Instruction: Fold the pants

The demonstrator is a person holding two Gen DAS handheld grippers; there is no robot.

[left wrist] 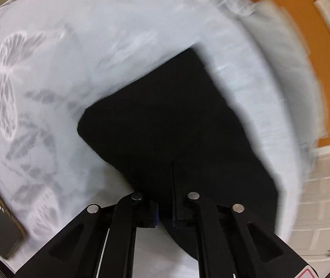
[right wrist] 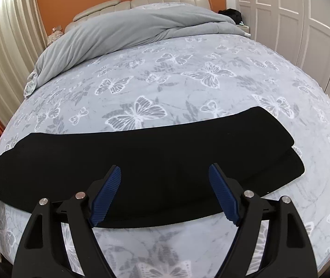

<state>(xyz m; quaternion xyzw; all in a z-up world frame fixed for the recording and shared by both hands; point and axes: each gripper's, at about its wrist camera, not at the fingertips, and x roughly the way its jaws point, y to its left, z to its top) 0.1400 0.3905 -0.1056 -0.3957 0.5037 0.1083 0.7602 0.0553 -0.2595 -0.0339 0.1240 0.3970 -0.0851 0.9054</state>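
Black pants are seen laid left to right across the butterfly bedspread, just beyond the right gripper, held wide; the left gripper is clamped on cloth.

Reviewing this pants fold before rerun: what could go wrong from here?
1. The left gripper is shut on the black pants while its view is motion-blurred; a fast pull could drag the fold askew.
2. The right gripper hangs open over the pants, holding nothing, so the layered end at right may shift on the bedspread.
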